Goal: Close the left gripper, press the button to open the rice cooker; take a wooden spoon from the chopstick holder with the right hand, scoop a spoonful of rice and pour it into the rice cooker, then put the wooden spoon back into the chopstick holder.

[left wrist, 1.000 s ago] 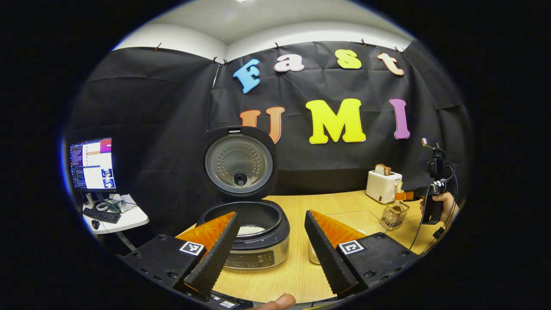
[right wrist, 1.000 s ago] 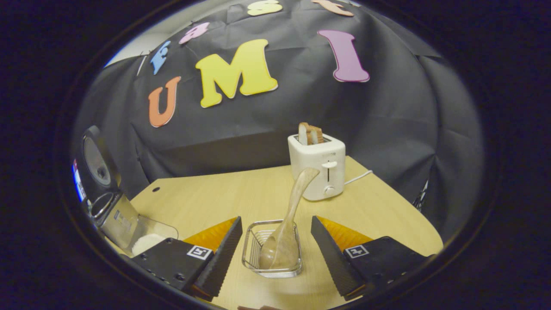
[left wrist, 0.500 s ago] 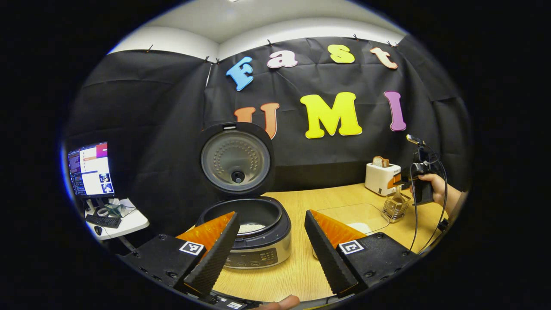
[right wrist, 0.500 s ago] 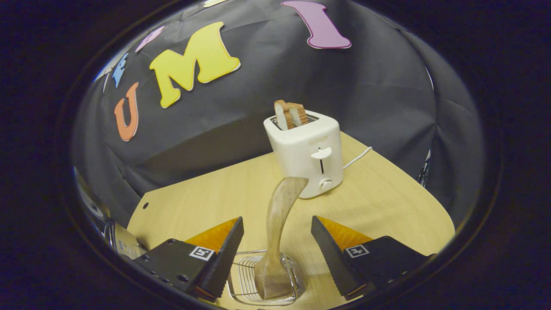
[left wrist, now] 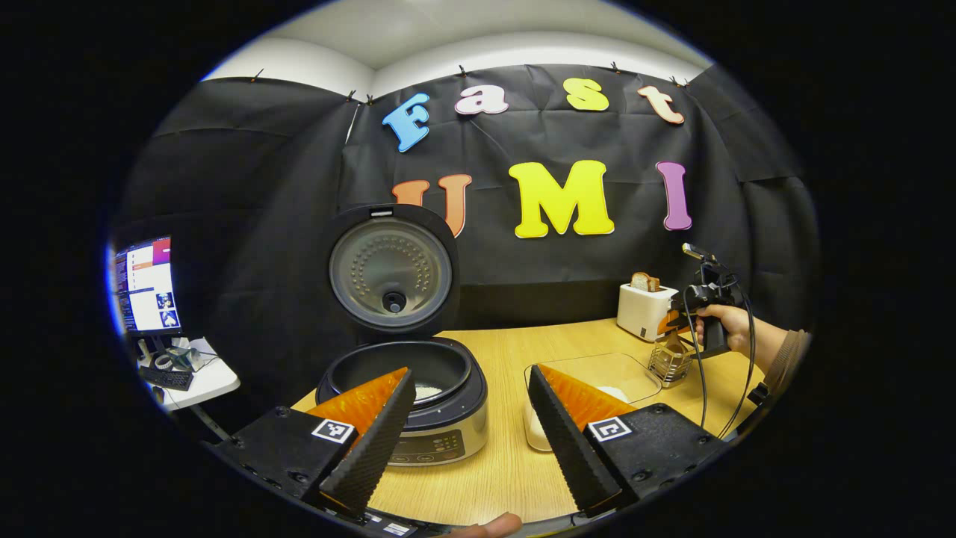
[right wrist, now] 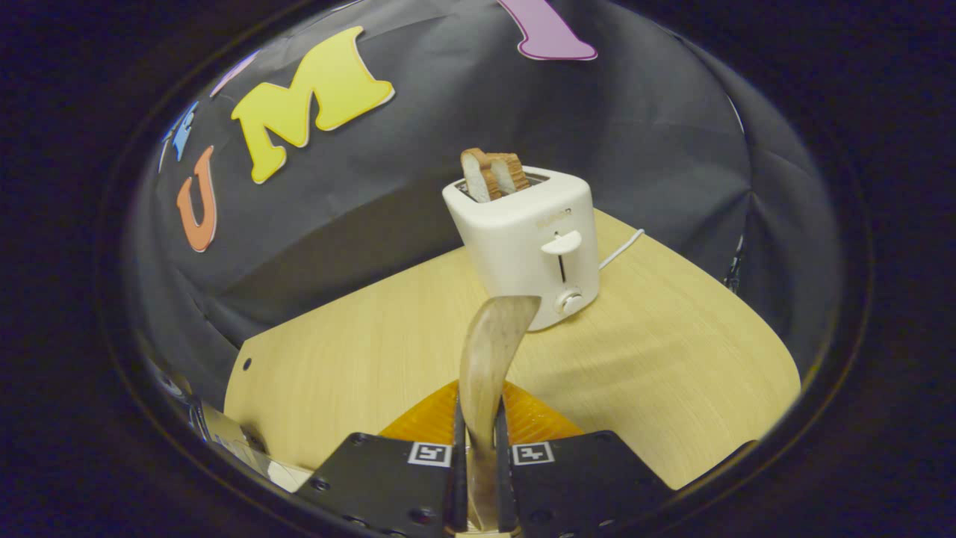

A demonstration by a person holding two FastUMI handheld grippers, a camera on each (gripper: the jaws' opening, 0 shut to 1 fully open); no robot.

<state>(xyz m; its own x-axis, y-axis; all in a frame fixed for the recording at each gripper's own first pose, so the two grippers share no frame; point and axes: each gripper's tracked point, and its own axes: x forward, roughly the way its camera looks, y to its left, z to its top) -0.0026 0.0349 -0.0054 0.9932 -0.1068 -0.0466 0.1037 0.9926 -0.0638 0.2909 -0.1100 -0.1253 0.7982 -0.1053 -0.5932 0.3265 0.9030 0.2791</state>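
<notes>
The rice cooker [left wrist: 437, 430] stands open on the table with its lid [left wrist: 392, 273] upright and some rice [left wrist: 427, 390] in the pot. My left gripper [left wrist: 470, 441] hovers open just in front of it, holding nothing. In the right gripper view my right gripper [right wrist: 478, 403] is shut on the handle of the wooden spoon [right wrist: 494, 336], which sticks up between the fingers. In the left gripper view a hand holds the right gripper [left wrist: 683, 317] over the wire chopstick holder [left wrist: 668, 364]. The spoon's bowl is hidden.
A clear container [left wrist: 597, 377] with white rice lies between the cooker and the holder. A white toaster [right wrist: 534, 246] with bread slices stands behind the spoon, near the table's far edge [right wrist: 672, 351]. A monitor [left wrist: 142, 288] sits on a side table at the left.
My right gripper has gone down onto the spoon's handle and shut on it; it was open half a second ago. The left gripper stayed open and drifted slightly right.
</notes>
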